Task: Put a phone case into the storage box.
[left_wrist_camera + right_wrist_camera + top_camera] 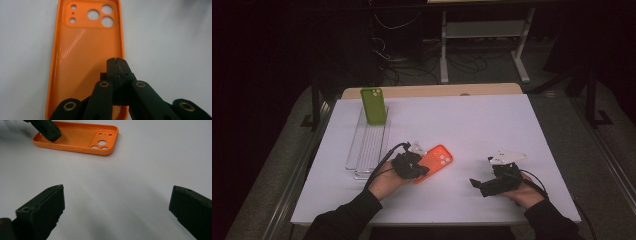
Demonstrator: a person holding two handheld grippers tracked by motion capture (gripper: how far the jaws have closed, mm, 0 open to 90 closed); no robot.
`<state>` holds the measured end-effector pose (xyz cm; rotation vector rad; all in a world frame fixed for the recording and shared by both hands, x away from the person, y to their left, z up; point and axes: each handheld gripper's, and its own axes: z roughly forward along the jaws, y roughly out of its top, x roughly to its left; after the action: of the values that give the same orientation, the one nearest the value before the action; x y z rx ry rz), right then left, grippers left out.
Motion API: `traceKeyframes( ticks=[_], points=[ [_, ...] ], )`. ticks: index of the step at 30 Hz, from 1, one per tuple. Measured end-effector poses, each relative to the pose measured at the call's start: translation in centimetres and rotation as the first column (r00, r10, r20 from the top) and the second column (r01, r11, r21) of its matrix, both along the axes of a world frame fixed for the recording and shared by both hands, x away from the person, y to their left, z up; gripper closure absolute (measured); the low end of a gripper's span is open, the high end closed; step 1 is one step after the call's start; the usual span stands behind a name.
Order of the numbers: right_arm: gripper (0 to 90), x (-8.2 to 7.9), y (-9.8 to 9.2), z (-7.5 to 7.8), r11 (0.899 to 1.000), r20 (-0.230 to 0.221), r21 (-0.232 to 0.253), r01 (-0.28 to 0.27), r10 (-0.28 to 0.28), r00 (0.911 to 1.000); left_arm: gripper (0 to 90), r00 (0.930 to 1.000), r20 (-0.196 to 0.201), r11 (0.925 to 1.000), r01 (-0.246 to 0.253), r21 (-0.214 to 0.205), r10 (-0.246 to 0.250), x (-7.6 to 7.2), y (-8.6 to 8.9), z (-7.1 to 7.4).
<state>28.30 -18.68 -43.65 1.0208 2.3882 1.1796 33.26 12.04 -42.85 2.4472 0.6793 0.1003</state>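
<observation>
Grip step in hand: my left gripper (pixel 117 65) is clenched on the long side wall of the orange phone case (pixel 85 50), jaws pinched together over the rim near its lower end, at about 5 o'clock on the case in the left gripper view. In the high view the case (pixel 435 160) lies flat on the white table (pixel 492 125), open side up, near the middle and just right of my left hand (pixel 387 184).

My right gripper (pixel 490 186) is released, jaws standing wide apart over bare table, well apart from the case, which sits toward 11 o'clock in the right gripper view.

Case notes: bright orange, thin-walled, dotted inner texture, raised camera panel with three large round holes and smaller ones at the far end.

Judgement: next comes a lift. The pinch is on one edge only and off-centre, so the case may swing; a slow rise is called for.

Clear rack (pixel 368 145) at 10 o'clock holds a green case (pixel 374 105) upright.
</observation>
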Motion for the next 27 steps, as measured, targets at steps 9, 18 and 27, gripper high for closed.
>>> traceKeyframes(
  ticks=[9, 18, 27],
  points=[
    [0.0, -0.1, 0.0, 0.0, 1.0, -0.012, 0.001, 0.002, -0.002, 0.9999, 89.6, 0.9982, -0.058, 0.9987, -0.021, -0.047, 0.018, 0.1, -0.1, -0.3],
    [0.0, -0.1, 0.0, 0.1, 1.0, -0.001, 0.005, 0.001, -0.001, 1.0, 89.7, 0.9963, -0.085, 0.9969, 0.002, -0.079, -0.009, -0.1, -1.7, -0.4],
    [0.0, -0.1, -0.2, 0.1, 1.0, -0.001, 0.004, 0.005, -0.005, 1.0, 89.7, 0.994, -0.105, 0.9959, 0.023, -0.087, -0.032, 0.6, -3.6, -0.6]
  ],
)
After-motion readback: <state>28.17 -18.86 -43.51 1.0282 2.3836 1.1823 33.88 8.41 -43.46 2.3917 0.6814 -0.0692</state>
